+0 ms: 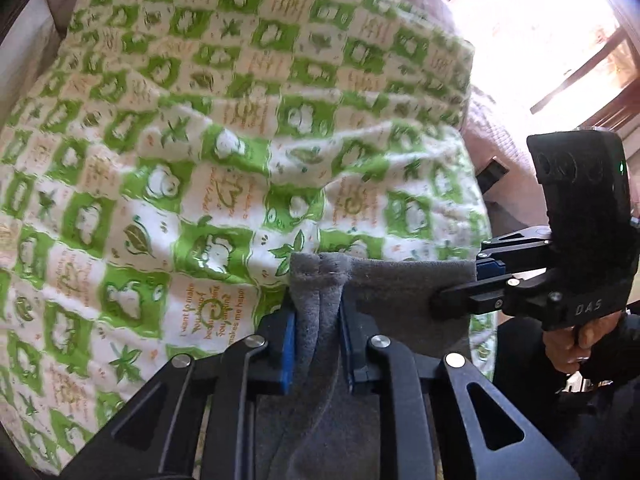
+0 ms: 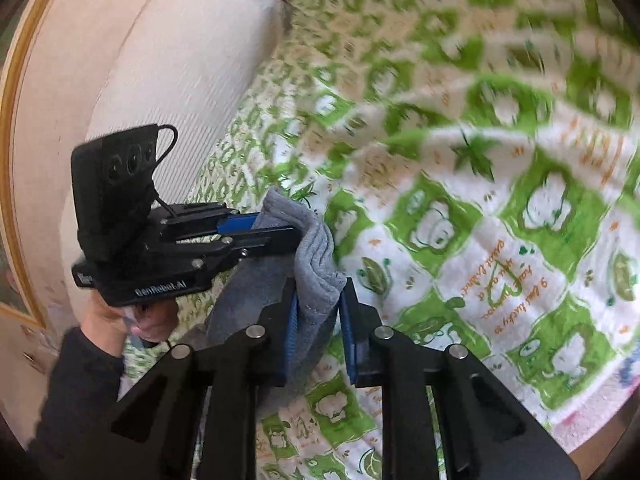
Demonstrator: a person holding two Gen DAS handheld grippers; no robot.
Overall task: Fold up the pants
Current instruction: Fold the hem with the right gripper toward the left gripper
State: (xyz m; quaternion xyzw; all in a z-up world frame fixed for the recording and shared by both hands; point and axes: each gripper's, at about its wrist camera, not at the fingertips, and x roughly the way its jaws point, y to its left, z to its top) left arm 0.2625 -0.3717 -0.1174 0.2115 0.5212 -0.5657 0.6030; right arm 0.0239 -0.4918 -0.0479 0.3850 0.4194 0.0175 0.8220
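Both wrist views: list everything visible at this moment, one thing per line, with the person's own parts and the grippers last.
Pants: one, grey fleece, lifted off the blanket with the edge stretched between the two grippers.
Blanket: one, white with green checks, cartoon prints and orange writing, spread under the pants.
Cushion: one, cream, at the blanket's far left in the right wrist view.
Window: one, bright, dark wooden frame, upper right in the left wrist view.
Left gripper: black with blue pads, shut on a bunched fold of the pants.
Right gripper: black with blue pads, shut on the pants edge.
Hands: two, one per gripper handle, black sleeves.
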